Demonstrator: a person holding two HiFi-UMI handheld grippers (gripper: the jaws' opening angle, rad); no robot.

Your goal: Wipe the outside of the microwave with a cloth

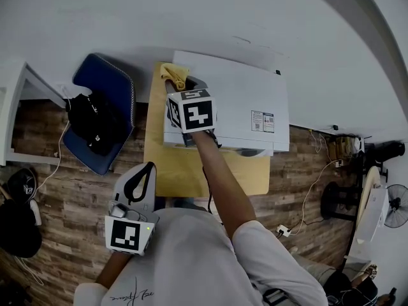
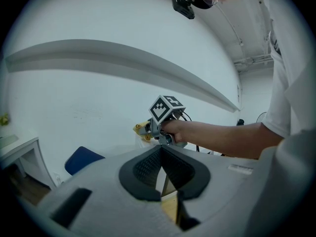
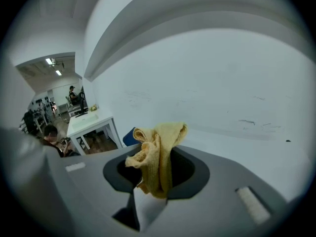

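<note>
The white microwave [image 1: 239, 101] stands on a small wooden table [image 1: 191, 171] against the wall. My right gripper [image 1: 183, 85] reaches over the microwave's top left corner, shut on a crumpled yellow cloth [image 1: 174, 74]. In the right gripper view the cloth [image 3: 158, 152] bunches up out of the closed jaws of that gripper [image 3: 154, 184]. My left gripper [image 1: 141, 178] hangs low, in front of the table's left corner, shut on nothing. From the left gripper view, its jaws [image 2: 163, 179] point up at the right gripper [image 2: 155, 128] and the cloth [image 2: 140, 129].
A blue chair [image 1: 108, 88] with a black bag [image 1: 95, 125] stands left of the table. A white desk [image 1: 13, 101] sits at the far left. Cables [image 1: 306, 196] and a fan [image 1: 396, 209] lie on the wood floor to the right.
</note>
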